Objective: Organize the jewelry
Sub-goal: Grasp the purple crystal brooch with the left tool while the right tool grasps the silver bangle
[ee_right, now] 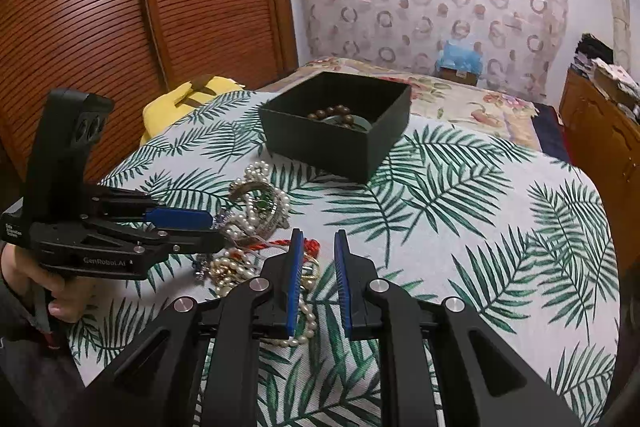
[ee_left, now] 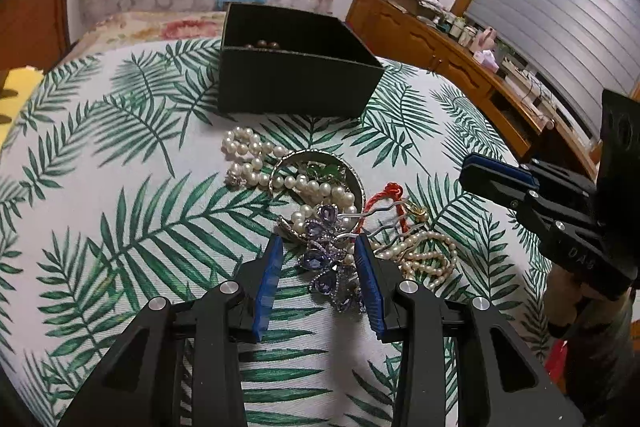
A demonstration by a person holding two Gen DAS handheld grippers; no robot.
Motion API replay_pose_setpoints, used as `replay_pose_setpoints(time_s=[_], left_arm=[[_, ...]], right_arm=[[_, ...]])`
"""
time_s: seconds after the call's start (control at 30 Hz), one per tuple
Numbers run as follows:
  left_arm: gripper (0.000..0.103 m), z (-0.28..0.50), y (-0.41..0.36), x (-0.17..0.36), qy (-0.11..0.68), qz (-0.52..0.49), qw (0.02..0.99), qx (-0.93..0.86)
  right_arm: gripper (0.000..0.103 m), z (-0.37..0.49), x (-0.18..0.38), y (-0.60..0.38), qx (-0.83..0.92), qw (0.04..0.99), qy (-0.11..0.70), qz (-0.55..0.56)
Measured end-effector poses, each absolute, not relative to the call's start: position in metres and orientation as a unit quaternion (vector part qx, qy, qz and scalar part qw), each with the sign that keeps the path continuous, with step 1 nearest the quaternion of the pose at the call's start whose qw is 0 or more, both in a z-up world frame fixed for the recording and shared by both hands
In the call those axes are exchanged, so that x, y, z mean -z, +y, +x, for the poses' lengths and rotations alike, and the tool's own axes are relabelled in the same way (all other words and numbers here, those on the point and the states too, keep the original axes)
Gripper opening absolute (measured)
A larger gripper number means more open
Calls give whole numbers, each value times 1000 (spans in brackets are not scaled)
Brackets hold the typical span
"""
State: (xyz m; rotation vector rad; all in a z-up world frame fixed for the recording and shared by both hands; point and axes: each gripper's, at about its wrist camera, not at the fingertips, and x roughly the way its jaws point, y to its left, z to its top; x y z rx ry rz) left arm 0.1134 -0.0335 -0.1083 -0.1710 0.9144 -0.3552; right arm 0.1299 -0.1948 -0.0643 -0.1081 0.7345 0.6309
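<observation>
A heap of jewelry lies on the palm-leaf tablecloth point(ee_left: 120, 187). In it are a white pearl strand point(ee_left: 248, 151), a silver bangle point(ee_left: 280, 163), a red cord point(ee_left: 384, 195), a cream pearl strand point(ee_left: 432, 255) and a purple-stone butterfly piece point(ee_left: 324, 259). My left gripper point(ee_left: 319, 247) is low over the heap and open, and the butterfly piece lies between its blue pads without being pinched. My right gripper point(ee_right: 318, 239) hovers at the heap's right edge with a narrow, empty gap; cream pearls point(ee_right: 304, 311) lie under its left finger. Behind stands a dark box point(ee_right: 332, 155) holding a brown bead bracelet point(ee_right: 332, 115).
A yellow item point(ee_right: 180, 103) lies at the table's far left edge. A floral bed cover point(ee_right: 460, 99) is behind the box, and a wooden dresser point(ee_left: 420, 35) stands to the right. A hand point(ee_right: 60, 291) holds the left gripper's point(ee_right: 218, 229) handle.
</observation>
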Motion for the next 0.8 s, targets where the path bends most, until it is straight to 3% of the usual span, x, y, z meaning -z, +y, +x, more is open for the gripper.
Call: replay_pose_setpoints(time_s=[0.27, 0.8], left_arm=[[24, 110, -29, 108, 429, -102, 882, 167], [24, 95, -1, 76, 374, -44, 920, 113]], right_arm=[[18, 133, 70, -203, -294, 886, 357, -39], [18, 132, 75, -197, -296, 884, 359, -42]])
